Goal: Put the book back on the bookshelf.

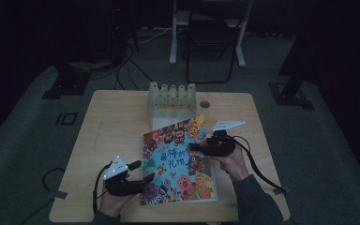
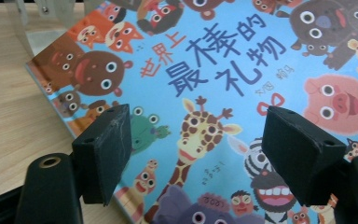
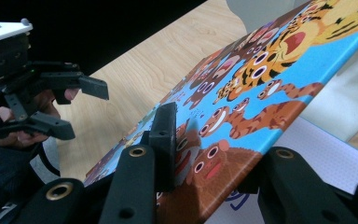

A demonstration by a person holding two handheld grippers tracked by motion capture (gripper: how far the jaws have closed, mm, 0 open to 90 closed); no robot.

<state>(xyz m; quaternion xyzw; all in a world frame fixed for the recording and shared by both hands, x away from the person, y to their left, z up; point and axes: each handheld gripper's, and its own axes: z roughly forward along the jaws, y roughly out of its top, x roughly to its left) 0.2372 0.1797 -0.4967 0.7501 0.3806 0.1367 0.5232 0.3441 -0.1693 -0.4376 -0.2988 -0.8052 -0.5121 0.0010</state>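
Note:
A picture book point(image 1: 178, 159) with a blue cover full of cartoon animals lies on the wooden table point(image 1: 108, 122). My right gripper point(image 1: 193, 146) is shut on the cover's right edge. In the right gripper view, the right gripper point(image 3: 209, 154) holds the cover point(image 3: 270, 74) tilted up off a white page point(image 3: 317, 149). My left gripper point(image 1: 143, 171) is open at the book's lower left edge. The left gripper point(image 2: 196, 140) has its jaws wide apart above the cover point(image 2: 214, 70), pinching nothing. The right gripper view also shows the left gripper point(image 3: 81, 109), open beside the book.
A clear plastic rack point(image 1: 171, 101) with upright dividers stands at the back of the table, just behind the book, and its corner point(image 2: 42, 18) appears in the left gripper view. Beside it is a round cable hole point(image 1: 205, 104). A chair point(image 1: 211, 42) stands beyond the table.

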